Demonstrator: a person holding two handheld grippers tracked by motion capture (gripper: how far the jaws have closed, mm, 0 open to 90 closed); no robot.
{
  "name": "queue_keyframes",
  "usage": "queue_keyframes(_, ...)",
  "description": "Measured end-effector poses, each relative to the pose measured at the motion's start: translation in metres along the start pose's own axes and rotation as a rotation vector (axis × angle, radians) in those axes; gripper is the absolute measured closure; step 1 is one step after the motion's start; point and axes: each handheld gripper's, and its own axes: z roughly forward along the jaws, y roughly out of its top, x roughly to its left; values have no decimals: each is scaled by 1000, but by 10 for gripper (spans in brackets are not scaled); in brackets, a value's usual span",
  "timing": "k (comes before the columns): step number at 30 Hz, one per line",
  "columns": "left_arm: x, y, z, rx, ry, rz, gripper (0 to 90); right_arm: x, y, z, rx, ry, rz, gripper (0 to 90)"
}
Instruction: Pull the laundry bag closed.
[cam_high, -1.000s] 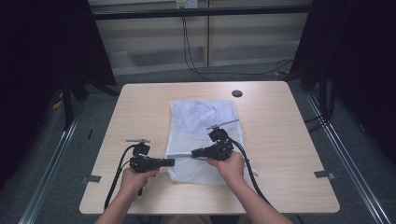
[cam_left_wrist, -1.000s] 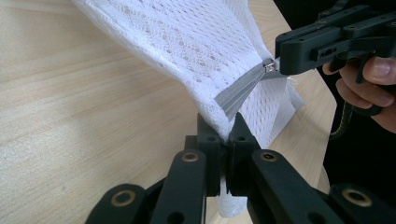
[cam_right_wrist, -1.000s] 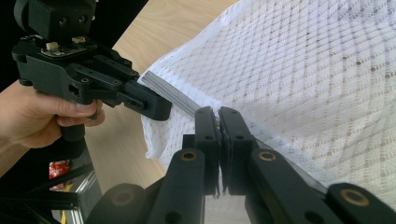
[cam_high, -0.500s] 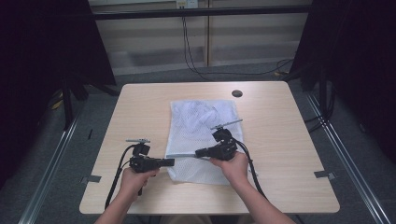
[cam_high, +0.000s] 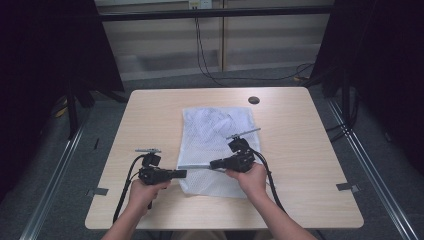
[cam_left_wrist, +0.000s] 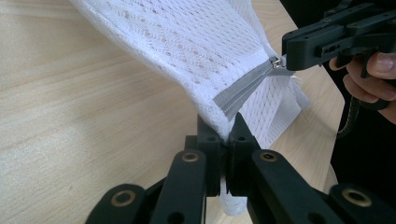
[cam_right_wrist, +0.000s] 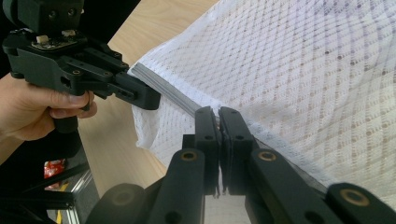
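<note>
A white mesh bag (cam_high: 220, 135) lies flat in the middle of the wooden table (cam_high: 150, 120), with a grey zipper (cam_high: 194, 166) along its near left edge. My left gripper (cam_high: 183, 173) is shut on the bag's corner at the zipper's end (cam_left_wrist: 223, 133), lifting the fabric a little. To its right, my right gripper (cam_high: 213, 164) is shut on the zipper pull (cam_left_wrist: 279, 62). In the right gripper view the jaws meet on the zipper line (cam_right_wrist: 218, 115), and the left gripper (cam_right_wrist: 148, 99) pinches the same edge close by.
A small dark round grommet (cam_high: 254, 100) sits in the tabletop behind the bag. Cables trail from both grippers toward the near table edge (cam_high: 225, 225). Metal frame rails (cam_high: 365, 160) run along the floor on both sides.
</note>
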Motion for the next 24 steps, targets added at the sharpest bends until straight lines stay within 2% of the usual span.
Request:
queue_keyframes(5, 1, 0, -2, -8, 0, -4, 875, -4, -2, -3, -6, 5, 12, 869)
queue_keyframes(24, 0, 1, -2, -4, 4, -3, 875, -5, -4, -8, -8, -9, 1, 869)
